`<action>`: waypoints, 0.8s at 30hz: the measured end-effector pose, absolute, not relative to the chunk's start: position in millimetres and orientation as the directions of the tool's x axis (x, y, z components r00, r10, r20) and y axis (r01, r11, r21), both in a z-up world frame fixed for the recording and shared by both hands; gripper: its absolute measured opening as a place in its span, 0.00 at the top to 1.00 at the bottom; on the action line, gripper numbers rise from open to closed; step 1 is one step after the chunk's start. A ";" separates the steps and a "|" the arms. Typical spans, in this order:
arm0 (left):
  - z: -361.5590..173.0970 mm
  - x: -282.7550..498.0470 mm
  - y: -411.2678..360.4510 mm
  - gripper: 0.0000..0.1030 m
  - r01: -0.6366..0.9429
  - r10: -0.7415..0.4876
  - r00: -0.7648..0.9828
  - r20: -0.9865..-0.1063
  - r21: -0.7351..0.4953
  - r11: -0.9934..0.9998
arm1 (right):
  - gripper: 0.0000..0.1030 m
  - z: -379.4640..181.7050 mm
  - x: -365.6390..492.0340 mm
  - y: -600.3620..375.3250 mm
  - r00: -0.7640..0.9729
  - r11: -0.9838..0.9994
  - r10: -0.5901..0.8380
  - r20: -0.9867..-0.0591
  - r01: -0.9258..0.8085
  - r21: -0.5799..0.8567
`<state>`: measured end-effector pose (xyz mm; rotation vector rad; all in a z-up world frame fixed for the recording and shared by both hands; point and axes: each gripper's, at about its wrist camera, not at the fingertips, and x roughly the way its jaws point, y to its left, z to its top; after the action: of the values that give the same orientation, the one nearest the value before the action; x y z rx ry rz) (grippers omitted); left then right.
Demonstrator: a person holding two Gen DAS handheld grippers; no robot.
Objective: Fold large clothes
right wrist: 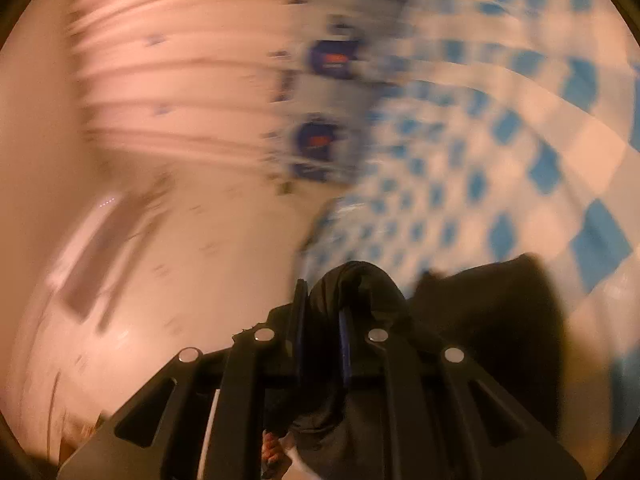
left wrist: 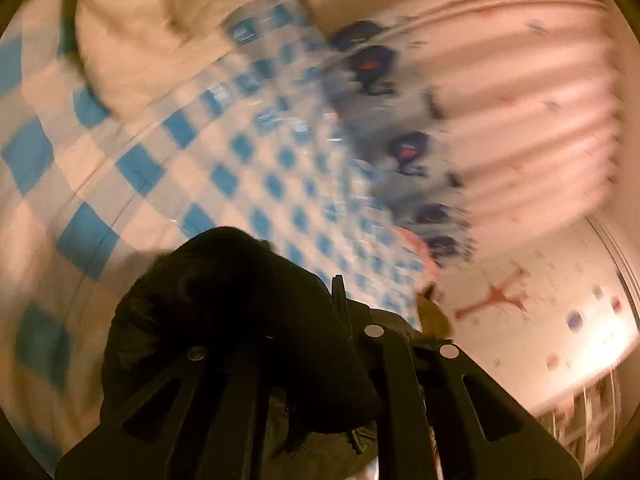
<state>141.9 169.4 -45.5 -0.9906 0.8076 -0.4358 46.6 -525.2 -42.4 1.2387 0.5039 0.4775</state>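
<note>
Both views are smeared by fast motion. A black garment (left wrist: 224, 288) is bunched over my left gripper (left wrist: 320, 308) and hides its left finger. Only the right finger's (left wrist: 338, 296) edge shows, pressed against the cloth, so the jaws look shut on it. In the right wrist view my right gripper (right wrist: 322, 304) is shut on a fold of the same black garment (right wrist: 492, 312), which rises between the two fingers and trails off to the right. The cloth hangs over a bed with a blue-and-white checked sheet (left wrist: 120, 168).
The checked sheet (right wrist: 520, 140) fills the right of the right wrist view. A white pillow (left wrist: 152, 20) lies at the bed's far end. A pale blue cloth with dark blue prints (left wrist: 392, 128) lies along the bed's edge by a pink curtain (left wrist: 520, 100). A wall with stickers (left wrist: 540, 320) stands at right.
</note>
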 end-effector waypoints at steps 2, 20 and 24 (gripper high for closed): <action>-83.8 174.3 166.5 0.91 -0.111 -0.635 0.627 -0.452 -0.858 0.501 | 0.86 -78.0 73.6 -528.1 0.799 0.262 0.574 -0.181 0.030 0.965; -56.0 211.6 214.2 0.15 -0.216 -0.515 0.715 -0.472 -0.851 0.479 | 0.21 -64.4 82.9 -530.1 0.815 0.447 0.442 -0.376 0.164 0.880; -13.2 183.0 180.5 0.15 -0.077 -0.509 0.733 -0.451 -0.799 0.597 | 0.20 -10.2 87.3 -464.4 0.791 0.739 0.385 -0.476 0.045 0.672</action>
<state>183.0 180.5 -13.2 -0.9129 0.7247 -0.2774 87.3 -464.4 -10.2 0.7259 0.6438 0.2011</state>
